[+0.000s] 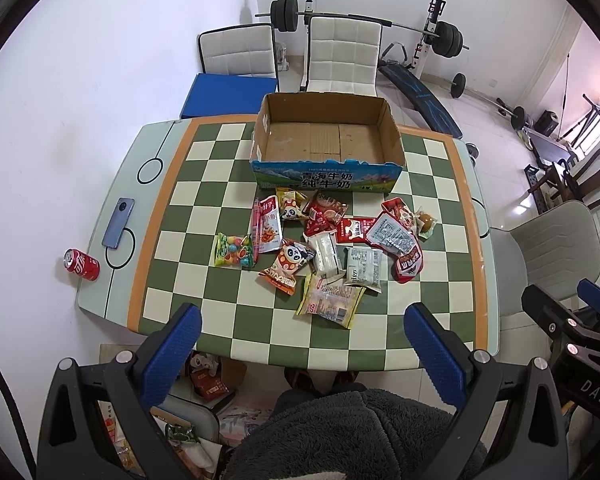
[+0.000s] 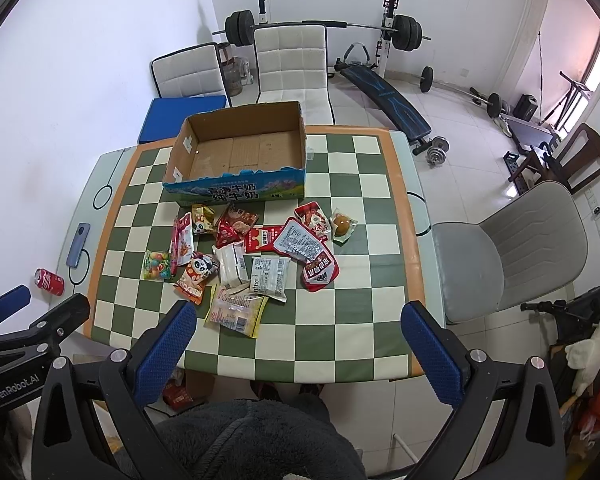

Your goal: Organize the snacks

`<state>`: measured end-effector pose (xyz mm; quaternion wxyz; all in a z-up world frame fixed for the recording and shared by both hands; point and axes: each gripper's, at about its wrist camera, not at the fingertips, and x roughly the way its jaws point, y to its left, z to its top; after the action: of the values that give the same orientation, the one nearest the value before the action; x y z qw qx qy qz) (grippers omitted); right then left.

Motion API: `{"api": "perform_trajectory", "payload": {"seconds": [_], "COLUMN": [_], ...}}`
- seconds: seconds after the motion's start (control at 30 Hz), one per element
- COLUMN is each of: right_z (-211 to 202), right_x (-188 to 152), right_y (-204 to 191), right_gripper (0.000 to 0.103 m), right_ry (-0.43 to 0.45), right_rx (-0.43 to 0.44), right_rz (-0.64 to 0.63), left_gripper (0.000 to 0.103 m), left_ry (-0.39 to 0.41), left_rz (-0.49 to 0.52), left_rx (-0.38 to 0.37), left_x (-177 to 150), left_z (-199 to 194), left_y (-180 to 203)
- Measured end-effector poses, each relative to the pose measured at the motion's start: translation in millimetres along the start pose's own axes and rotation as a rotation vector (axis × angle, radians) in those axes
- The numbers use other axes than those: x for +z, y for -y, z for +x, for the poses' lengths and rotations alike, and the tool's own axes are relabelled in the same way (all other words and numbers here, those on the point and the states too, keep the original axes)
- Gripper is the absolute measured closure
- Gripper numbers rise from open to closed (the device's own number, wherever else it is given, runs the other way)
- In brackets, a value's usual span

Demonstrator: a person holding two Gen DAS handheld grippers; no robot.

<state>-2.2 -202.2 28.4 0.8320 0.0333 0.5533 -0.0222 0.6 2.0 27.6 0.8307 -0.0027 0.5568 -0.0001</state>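
While the cardboard box (image 1: 327, 136) sits empty at the far side of a checkered table (image 1: 220, 320), a loose heap of snack packets (image 1: 324, 248) lies just in front of it, none yet inside; by the look of things, the sorting has not begun. Both handheld tools are raised above the near edge of the table, well short of the pile. The left gripper (image 1: 302, 332) has its blue-padded jaws spread wide and holds nothing, and the right gripper (image 2: 298, 330) is likewise parted and bare. Nearest the person is a yellow packet (image 1: 330, 300), with a grey-white packet (image 1: 363, 266) partly on top of it and a panda-printed bag (image 1: 287, 264) just to its left (several wrappers overlap, so one lift could drag a neighbour). A bag of coloured sweets (image 1: 234, 250) marks the pile's left edge and a small wrapped bun (image 1: 426, 221) its right. A red soda can (image 1: 81, 265) and a phone (image 1: 118, 223) lie apart at the left, outside the heap. Everything remains to be moved, and the yellow packet seems the easiest first pick.
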Motion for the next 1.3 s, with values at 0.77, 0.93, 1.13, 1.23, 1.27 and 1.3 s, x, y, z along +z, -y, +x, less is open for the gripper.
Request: {"api": "perform_trajectory", "payload": {"seconds": [0.77, 0.93, 1.13, 1.23, 1.27, 1.3], "right_z": [-15.3, -15.5, -15.4, -16.1, -17.0, -18.0], "right_x": [18.5, 18.3, 16.6, 17.5, 19.8, 21.8], "right_y": [0.3, 1.0, 2.2, 2.4, 1.6, 0.9], "right_gripper": [0.0, 0.0, 0.0, 0.0, 0.0, 0.0], "right_ry": [0.014, 0.017, 0.018, 0.018, 0.017, 0.017], "right_rx": [0.004, 0.005, 0.006, 0.008, 0.008, 0.008], "right_rz": [-0.001, -0.002, 0.0, -0.002, -0.003, -0.004], "left_gripper": [0.0, 0.0, 0.0, 0.0, 0.0, 0.0], "left_ry": [0.015, 0.02, 0.02, 0.023, 0.021, 0.023], "left_rz": [0.002, 0.001, 0.004, 0.005, 0.004, 0.004], "left_rx": [0.004, 0.006, 0.007, 0.009, 0.008, 0.009], "left_x": [0.1, -0.8, -2.3, -5.7, -5.5, -5.4], "left_z": [-4.0, -5.4, -6.2, -6.8, -6.4, -6.9], "left_y": [0.4, 2.5, 4.0, 6.5, 6.2, 6.6]}}
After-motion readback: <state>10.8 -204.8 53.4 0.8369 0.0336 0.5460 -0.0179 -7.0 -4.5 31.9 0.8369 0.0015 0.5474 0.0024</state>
